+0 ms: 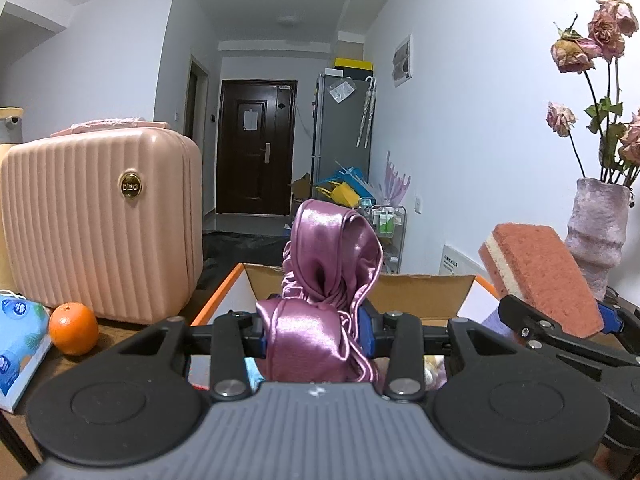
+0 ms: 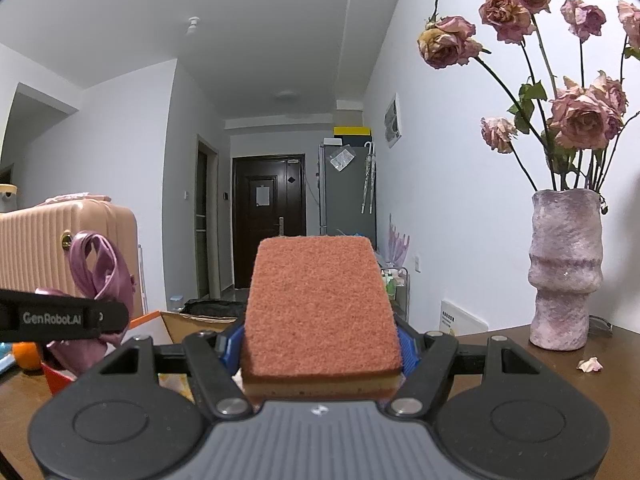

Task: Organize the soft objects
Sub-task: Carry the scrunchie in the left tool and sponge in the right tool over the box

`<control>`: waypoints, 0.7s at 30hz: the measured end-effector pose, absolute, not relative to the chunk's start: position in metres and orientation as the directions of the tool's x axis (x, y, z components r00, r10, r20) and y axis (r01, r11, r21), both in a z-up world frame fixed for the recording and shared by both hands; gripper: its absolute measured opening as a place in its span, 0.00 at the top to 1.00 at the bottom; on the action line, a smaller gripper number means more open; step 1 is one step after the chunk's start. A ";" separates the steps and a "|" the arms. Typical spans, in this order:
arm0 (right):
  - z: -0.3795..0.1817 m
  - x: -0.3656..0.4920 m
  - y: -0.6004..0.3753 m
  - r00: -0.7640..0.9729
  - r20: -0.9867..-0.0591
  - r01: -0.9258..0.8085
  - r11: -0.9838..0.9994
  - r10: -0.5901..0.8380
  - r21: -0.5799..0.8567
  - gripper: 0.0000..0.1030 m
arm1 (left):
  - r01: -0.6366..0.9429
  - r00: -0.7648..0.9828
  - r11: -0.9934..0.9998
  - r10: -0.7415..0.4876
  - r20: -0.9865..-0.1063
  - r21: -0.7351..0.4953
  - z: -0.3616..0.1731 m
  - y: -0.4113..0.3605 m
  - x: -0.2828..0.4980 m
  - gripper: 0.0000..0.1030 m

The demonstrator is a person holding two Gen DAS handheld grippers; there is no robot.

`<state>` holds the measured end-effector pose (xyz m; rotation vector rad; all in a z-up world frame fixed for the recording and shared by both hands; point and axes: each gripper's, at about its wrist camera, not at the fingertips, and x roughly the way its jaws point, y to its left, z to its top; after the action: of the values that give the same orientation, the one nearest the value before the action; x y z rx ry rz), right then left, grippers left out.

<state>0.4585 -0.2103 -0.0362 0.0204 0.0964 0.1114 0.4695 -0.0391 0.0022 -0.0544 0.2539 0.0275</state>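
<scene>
My left gripper (image 1: 316,330) is shut on a pink satin cloth (image 1: 332,264), bunched and sticking up between the fingers, held above the open cardboard box (image 1: 420,292) with an orange rim. My right gripper (image 2: 320,344) is shut on a red-orange sponge (image 2: 320,304) with a yellow underlayer, held level above the table. In the left wrist view the sponge (image 1: 544,276) and right gripper (image 1: 568,326) sit at the right, over the box's right side. In the right wrist view the satin cloth (image 2: 100,272) and left gripper finger (image 2: 60,318) show at the left.
A pink ribbed suitcase (image 1: 100,220) stands left of the box, with an orange (image 1: 74,328) and a blue tissue pack (image 1: 18,340) beside it. A purple vase of dried roses (image 2: 564,268) stands on the brown table (image 2: 600,380) at the right. A fallen petal (image 2: 590,365) lies near it.
</scene>
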 end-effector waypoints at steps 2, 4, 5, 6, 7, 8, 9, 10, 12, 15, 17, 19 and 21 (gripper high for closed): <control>-0.036 0.463 -0.210 0.989 -0.092 -0.112 0.993 0.113 0.023 0.33 | -0.040 0.969 0.998 0.027 -0.245 -0.046 0.002 -0.039 0.474 0.61; -0.037 0.467 -0.210 0.989 -0.092 -0.114 0.993 0.115 0.020 0.33 | -0.043 0.970 0.998 0.031 -0.242 -0.043 0.002 -0.039 0.479 0.61; -0.037 0.469 -0.209 0.989 -0.092 -0.115 0.993 0.116 0.020 0.33 | -0.044 0.969 0.998 0.032 -0.243 -0.044 0.002 -0.039 0.481 0.61; -0.037 0.471 -0.209 0.989 -0.091 -0.117 0.993 0.119 0.020 0.33 | -0.045 0.969 0.998 0.032 -0.244 -0.046 0.003 -0.039 0.484 0.61; -0.037 0.473 -0.209 0.989 -0.090 -0.120 0.993 0.121 0.020 0.33 | -0.046 0.969 0.998 0.033 -0.245 -0.049 0.003 -0.038 0.487 0.61; -0.037 0.475 -0.209 0.988 -0.090 -0.123 0.992 0.124 0.020 0.33 | -0.048 0.970 0.998 0.034 -0.243 -0.050 0.004 -0.037 0.489 0.61; -0.038 0.477 -0.209 0.988 -0.090 -0.125 0.992 0.126 0.020 0.33 | -0.050 0.970 0.997 0.037 -0.241 -0.051 0.004 -0.036 0.492 0.61; -0.038 0.479 -0.208 0.988 -0.090 -0.128 0.992 0.129 0.019 0.33 | -0.053 0.970 0.997 0.039 -0.241 -0.053 0.004 -0.036 0.495 0.61; -0.038 0.483 -0.207 0.987 -0.090 -0.132 0.991 0.133 0.016 0.33 | -0.058 0.969 0.997 0.043 -0.242 -0.054 0.003 -0.035 0.500 0.61; -0.039 0.491 -0.207 0.986 -0.091 -0.138 0.990 0.139 0.013 0.33 | -0.075 0.970 0.997 0.065 -0.236 -0.033 0.000 -0.036 0.509 0.61; -0.039 0.497 -0.207 0.985 -0.093 -0.143 0.990 0.144 0.012 0.33 | -0.086 0.969 0.996 0.077 -0.236 -0.025 -0.001 -0.036 0.515 0.61; -0.039 0.503 -0.206 0.984 -0.096 -0.149 0.989 0.149 0.010 0.33 | -0.081 0.966 0.996 0.069 -0.251 -0.039 -0.003 -0.035 0.522 0.61; -0.039 0.509 -0.206 0.983 -0.101 -0.153 0.988 0.153 0.011 0.33 | -0.083 0.962 0.995 0.068 -0.264 -0.046 -0.004 -0.034 0.528 0.61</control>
<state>0.5095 -0.2063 -0.0394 0.0036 0.1022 0.1537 0.5279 -0.0336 -0.0038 -0.0569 0.2657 0.0766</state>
